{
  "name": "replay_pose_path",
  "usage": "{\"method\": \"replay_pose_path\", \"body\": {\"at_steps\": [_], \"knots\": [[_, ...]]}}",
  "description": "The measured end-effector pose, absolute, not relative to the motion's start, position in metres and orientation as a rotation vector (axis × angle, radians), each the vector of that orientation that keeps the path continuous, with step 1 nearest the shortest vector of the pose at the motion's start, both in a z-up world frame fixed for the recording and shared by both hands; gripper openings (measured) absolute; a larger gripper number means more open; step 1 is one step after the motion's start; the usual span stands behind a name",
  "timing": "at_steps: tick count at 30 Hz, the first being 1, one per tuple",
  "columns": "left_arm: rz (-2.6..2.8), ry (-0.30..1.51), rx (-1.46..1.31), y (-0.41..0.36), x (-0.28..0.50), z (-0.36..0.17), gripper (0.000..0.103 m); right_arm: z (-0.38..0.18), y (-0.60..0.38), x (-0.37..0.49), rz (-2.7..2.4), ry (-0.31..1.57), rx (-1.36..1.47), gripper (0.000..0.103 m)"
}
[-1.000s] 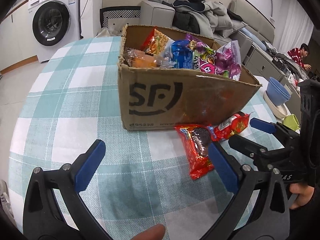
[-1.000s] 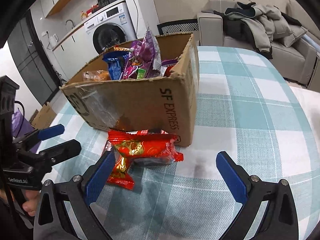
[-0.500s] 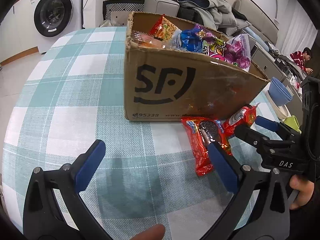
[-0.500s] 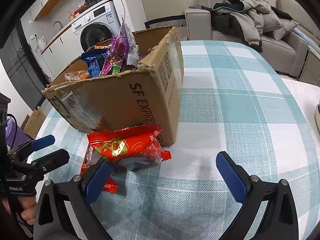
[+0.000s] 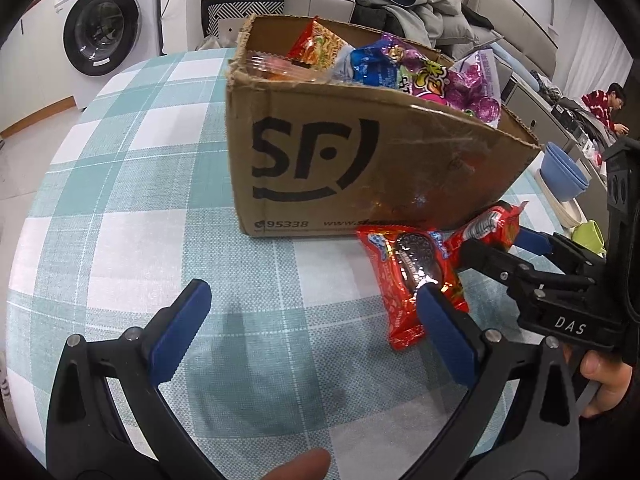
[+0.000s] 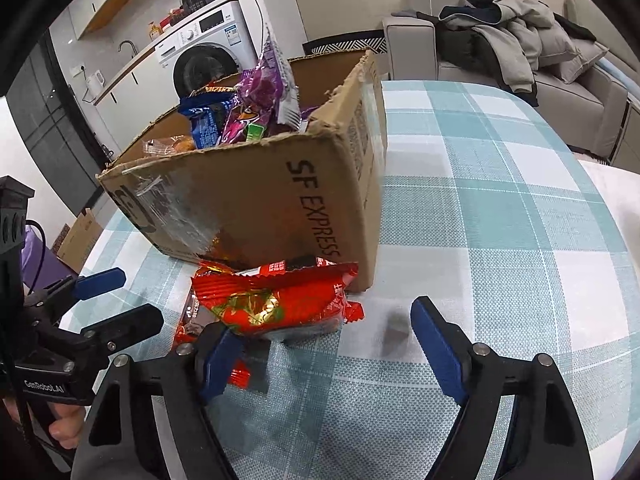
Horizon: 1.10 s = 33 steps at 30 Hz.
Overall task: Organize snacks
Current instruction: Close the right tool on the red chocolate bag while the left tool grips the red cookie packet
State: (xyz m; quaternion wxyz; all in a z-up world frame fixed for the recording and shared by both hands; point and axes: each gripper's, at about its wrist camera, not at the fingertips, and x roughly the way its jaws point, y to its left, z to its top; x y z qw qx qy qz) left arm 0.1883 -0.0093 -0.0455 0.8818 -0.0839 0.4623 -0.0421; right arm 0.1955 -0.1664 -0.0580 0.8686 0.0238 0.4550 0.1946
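A brown SF cardboard box (image 5: 360,168) stands on the checked table, filled with several snack packets (image 5: 420,76); it also shows in the right wrist view (image 6: 280,200). Two red snack packets lie against its near side: a cookie packet (image 5: 408,272) and a second red packet (image 6: 276,300) on top of it. My left gripper (image 5: 316,332) is open and empty, its right finger beside the cookie packet. My right gripper (image 6: 328,344) is open, just in front of the upper red packet, with its left finger by the packet's left end.
The table wears a teal and white checked cloth (image 5: 140,200). Blue bowls (image 5: 564,176) and a green cup (image 5: 588,236) stand at the table's right side. A washing machine (image 5: 104,28) and a sofa with clothes (image 6: 520,40) lie beyond the table.
Both grippers have moved closer to the box and the red packets. The right gripper's left finger now reaches the upper red packet. Both stay open.
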Motion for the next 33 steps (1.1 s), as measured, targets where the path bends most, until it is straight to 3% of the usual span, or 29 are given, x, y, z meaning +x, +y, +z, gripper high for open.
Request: {"method": "replay_pose_path", "body": {"at_steps": [9,30,32,33], "knots": [[-0.121,0.986,-0.145,-0.024,0.198,-0.048,0.102,-0.056,-0.163,0.189,0.497,0.935,0.036,0.045],[-0.101,1.023,-0.090,-0.091,0.225,-0.052,0.102,-0.020,-0.219,0.160,0.480,0.825,0.075,0.044],[-0.089,1.039,-0.073,-0.096,0.230,-0.056,0.096,-0.019,-0.224,0.160,0.477,0.825,0.085,0.044],[-0.093,1.043,-0.072,-0.099,0.231,-0.058,0.084,-0.019,-0.225,0.160,0.473,0.825,0.085,0.044]]}}
